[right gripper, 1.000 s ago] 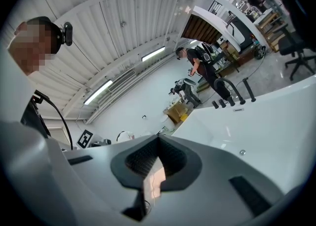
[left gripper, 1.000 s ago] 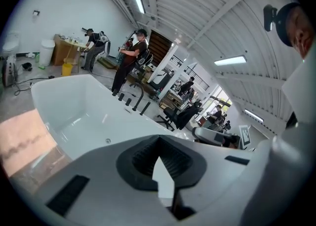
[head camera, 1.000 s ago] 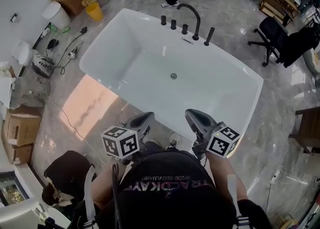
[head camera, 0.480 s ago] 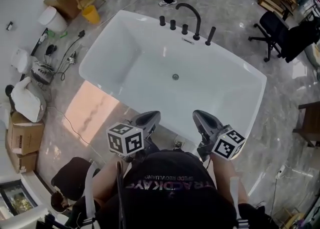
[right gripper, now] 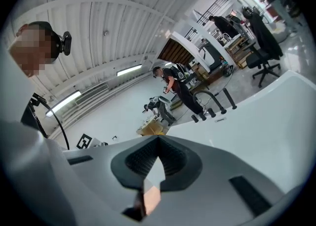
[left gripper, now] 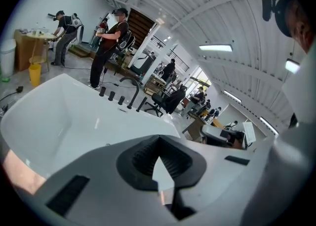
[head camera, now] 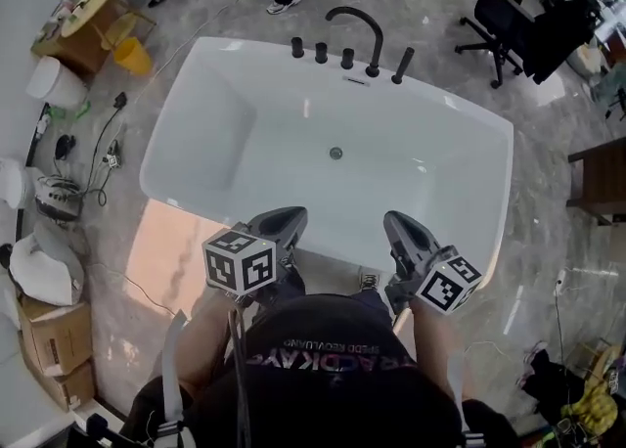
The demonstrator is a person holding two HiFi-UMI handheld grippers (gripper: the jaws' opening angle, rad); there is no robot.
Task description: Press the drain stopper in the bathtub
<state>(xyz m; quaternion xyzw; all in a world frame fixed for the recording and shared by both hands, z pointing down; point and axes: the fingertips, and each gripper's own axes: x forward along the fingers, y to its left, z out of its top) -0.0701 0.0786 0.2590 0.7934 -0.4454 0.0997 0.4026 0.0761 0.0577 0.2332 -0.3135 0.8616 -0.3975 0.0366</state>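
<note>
Bathtub (head camera: 245, 133) has swung squarer in view; drain stopper (head camera: 336, 153) untouched.

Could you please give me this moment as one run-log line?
left tongs: shut, empty | right tongs: shut, empty | both at bathtub rim | drain stopper: untouched

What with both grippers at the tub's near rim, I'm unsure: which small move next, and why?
Probably lower the right gripper forward toward the drain stopper: it and the left gripper hover shut and empty at the bathtub rim, far from it.

Left gripper (head camera: 284, 214) and right gripper (head camera: 399, 222) have seemingly edged nearer the bathtub (head camera: 196, 138).
</note>
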